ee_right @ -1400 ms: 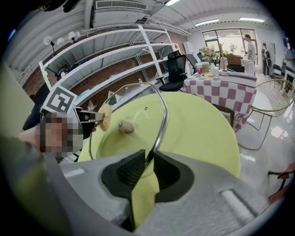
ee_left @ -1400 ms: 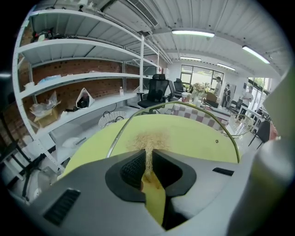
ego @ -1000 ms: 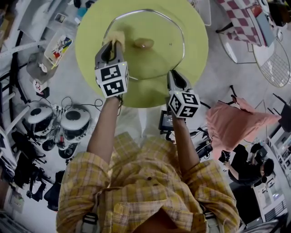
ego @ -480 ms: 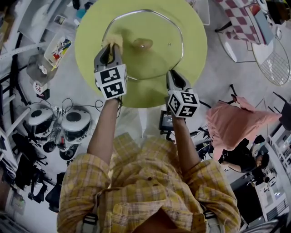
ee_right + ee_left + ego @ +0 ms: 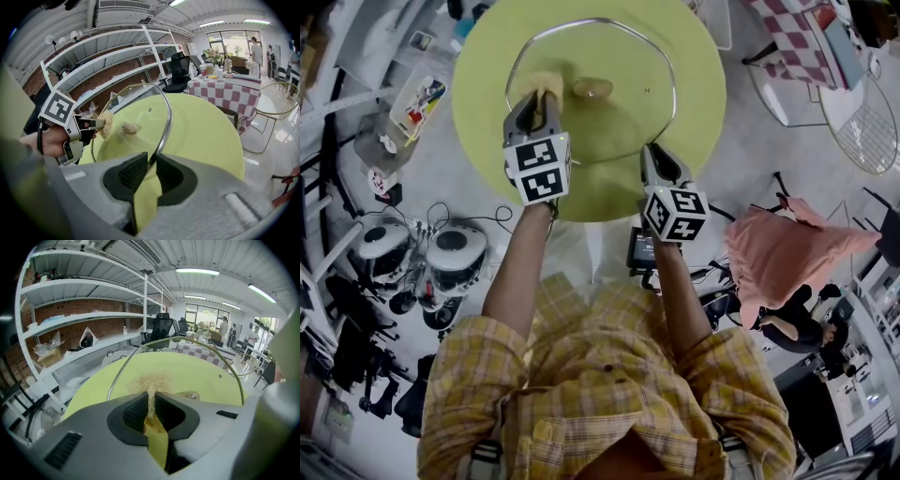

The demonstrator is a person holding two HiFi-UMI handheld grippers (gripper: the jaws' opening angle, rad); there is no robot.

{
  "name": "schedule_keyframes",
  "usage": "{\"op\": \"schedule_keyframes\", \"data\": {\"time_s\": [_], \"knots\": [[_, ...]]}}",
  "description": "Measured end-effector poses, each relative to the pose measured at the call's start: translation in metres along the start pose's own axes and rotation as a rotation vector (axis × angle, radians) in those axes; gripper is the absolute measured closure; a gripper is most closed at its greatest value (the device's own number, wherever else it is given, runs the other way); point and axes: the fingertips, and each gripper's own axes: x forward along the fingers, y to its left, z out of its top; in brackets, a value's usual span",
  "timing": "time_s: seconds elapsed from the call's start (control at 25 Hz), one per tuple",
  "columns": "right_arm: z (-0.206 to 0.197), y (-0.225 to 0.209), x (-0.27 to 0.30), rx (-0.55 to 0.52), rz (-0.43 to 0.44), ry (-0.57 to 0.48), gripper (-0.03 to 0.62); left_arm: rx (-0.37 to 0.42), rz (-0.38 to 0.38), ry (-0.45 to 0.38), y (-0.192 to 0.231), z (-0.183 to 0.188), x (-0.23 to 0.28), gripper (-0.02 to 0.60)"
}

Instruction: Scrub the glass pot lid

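Note:
The glass pot lid point(image 5: 609, 66) with a steel rim and a wooden knob point(image 5: 593, 89) is held tilted over the round yellow-green table point(image 5: 703, 112). My right gripper point(image 5: 651, 157) is shut on the lid's near rim point(image 5: 165, 126). My left gripper point(image 5: 541, 98) is shut on a tan fibrous scrubber point(image 5: 546, 84), pressed on the glass just left of the knob point(image 5: 129, 127). In the left gripper view the scrubber point(image 5: 151, 383) fans out past the jaws against the lid point(image 5: 206, 362). From the right gripper view, the left gripper point(image 5: 93, 123) and scrubber point(image 5: 105, 124) show at the left.
Metal shelving point(image 5: 84, 329) lines the wall to the left. A checkered table point(image 5: 225, 89) and a wire chair point(image 5: 281, 103) stand to the right. Cables and drum-like devices point(image 5: 441, 248) lie on the floor at left, a pink cloth point(image 5: 787, 248) at right.
My left gripper with the scrubber has slid a little right along the glass toward the knob. The right gripper holds the rim almost still.

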Motion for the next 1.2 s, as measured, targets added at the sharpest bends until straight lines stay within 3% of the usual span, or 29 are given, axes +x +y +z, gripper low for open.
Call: {"op": "schedule_keyframes", "data": {"time_s": [0.88, 1.2], "knots": [[-0.002, 0.000, 0.001, -0.016, 0.033, 0.013, 0.539, 0.023, -0.153, 0.018, -0.073, -0.005, 0.015, 0.538], [-0.003, 0.002, 0.000, -0.017, 0.049, 0.025, 0.540, 0.025, -0.164, 0.014, -0.084, -0.004, 0.014, 0.538]]}}
